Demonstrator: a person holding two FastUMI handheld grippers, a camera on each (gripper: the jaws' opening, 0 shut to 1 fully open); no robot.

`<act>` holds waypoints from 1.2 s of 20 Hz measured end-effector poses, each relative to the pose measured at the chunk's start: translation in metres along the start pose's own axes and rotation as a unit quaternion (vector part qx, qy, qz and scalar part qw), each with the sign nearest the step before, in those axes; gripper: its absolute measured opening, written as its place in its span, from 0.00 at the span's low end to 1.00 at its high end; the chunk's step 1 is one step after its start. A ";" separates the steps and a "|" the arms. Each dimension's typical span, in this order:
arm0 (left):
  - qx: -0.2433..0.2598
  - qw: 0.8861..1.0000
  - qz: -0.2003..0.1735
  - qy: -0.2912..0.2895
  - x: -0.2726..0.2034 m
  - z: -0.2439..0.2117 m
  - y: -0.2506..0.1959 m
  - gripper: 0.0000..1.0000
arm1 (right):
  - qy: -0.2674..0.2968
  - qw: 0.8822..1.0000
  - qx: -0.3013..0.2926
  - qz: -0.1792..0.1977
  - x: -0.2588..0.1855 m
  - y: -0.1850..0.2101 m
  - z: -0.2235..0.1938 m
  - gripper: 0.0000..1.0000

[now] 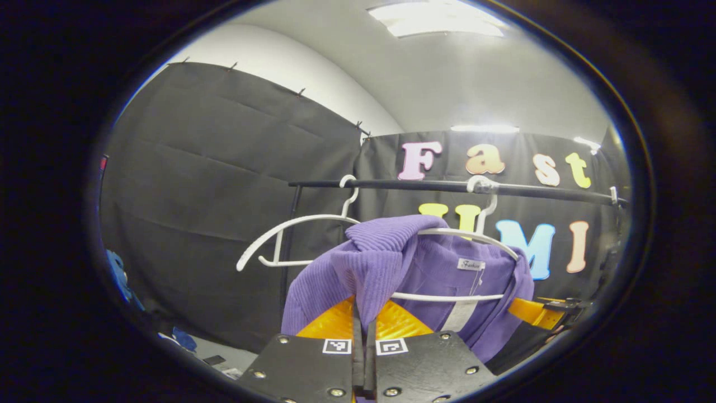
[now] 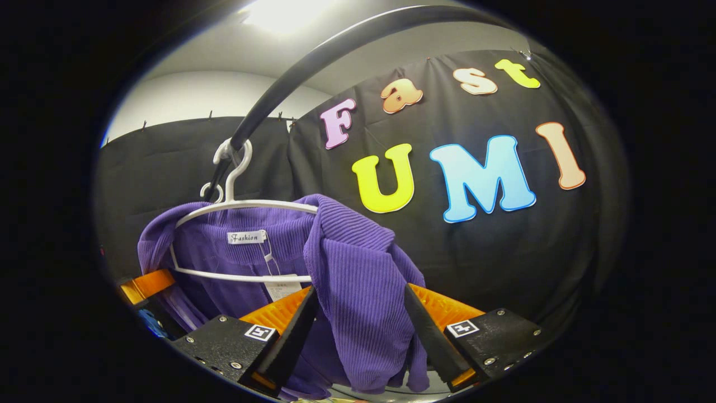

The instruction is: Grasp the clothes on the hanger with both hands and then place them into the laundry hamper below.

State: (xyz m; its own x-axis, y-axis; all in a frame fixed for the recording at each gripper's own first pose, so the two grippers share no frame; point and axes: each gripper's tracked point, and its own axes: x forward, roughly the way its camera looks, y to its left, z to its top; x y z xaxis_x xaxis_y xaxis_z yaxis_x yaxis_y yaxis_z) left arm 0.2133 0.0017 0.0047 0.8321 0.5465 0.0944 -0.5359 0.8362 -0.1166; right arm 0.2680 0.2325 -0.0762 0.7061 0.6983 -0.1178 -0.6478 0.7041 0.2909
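While the ribbed purple knit sweater (image 1: 391, 263) hangs on a thin white hanger (image 2: 246, 204) under the black rail (image 1: 447, 186), left gripper (image 1: 363, 336) pinched flat on one shoulder fold, right gripper (image 2: 358, 330) jaws wider, straddling the bunched other shoulder, contact unclear.

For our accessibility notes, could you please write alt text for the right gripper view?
A purple ribbed sweater hangs on a white hanger from a black rail, and the right tool has its fingers spread on either side of a hanging fold of the fabric. The other tool's orange finger shows at the sweater's far shoulder.
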 end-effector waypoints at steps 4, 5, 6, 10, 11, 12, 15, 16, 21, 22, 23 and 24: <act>0.009 1.000 -0.001 0.003 -0.008 0.000 -0.001 0.08 | 0.016 1.000 -0.011 -0.003 0.009 0.005 -0.013 0.95; 0.010 1.000 -0.001 0.004 -0.009 0.000 -0.001 0.01 | 0.014 1.000 -0.023 -0.011 0.013 0.002 -0.014 0.95; 0.009 1.000 -0.005 0.006 -0.011 -0.001 -0.003 0.08 | 0.013 0.999 -0.036 -0.021 0.016 -0.001 -0.015 0.95; -0.001 1.000 -0.027 0.014 -0.014 -0.002 -0.004 0.08 | 0.008 0.996 -0.067 -0.060 0.021 -0.011 -0.016 0.93; -0.005 0.999 -0.037 0.019 -0.016 -0.003 -0.004 0.08 | 0.008 0.995 -0.070 -0.065 0.022 -0.016 -0.014 0.89; -0.007 0.999 -0.048 0.025 -0.017 -0.005 -0.005 0.01 | 0.008 0.994 -0.073 -0.075 0.028 -0.027 -0.011 0.71; -0.005 0.996 -0.076 0.035 -0.020 0.001 -0.003 0.01 | 0.003 0.994 -0.072 -0.087 0.033 -0.042 -0.001 0.20; -0.005 0.996 -0.084 0.033 -0.022 0.006 -0.002 0.01 | 0.005 0.995 -0.064 -0.076 0.031 -0.039 -0.001 0.06; -0.012 0.993 -0.118 0.022 -0.023 0.030 0.010 0.01 | 0.003 0.992 -0.067 -0.105 0.016 -0.052 0.013 0.00; -0.017 0.992 -0.120 0.024 -0.021 0.030 0.015 0.01 | -0.002 0.991 -0.071 -0.117 0.014 -0.055 0.016 0.00; -0.020 0.992 -0.122 0.025 -0.019 0.031 0.020 0.08 | -0.007 0.989 -0.072 -0.126 0.012 -0.056 0.019 0.00; -0.021 0.992 -0.122 0.024 -0.017 0.032 0.025 0.08 | -0.009 0.988 -0.071 -0.134 0.010 -0.057 0.019 0.00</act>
State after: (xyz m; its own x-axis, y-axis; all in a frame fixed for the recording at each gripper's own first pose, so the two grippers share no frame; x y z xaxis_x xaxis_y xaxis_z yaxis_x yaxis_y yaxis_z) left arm 0.1813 0.0145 0.0319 0.9430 0.3236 0.0780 -0.3115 0.9404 -0.1363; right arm 0.3174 0.1971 -0.0755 0.8619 0.4830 -0.1545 -0.4698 0.8752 0.1152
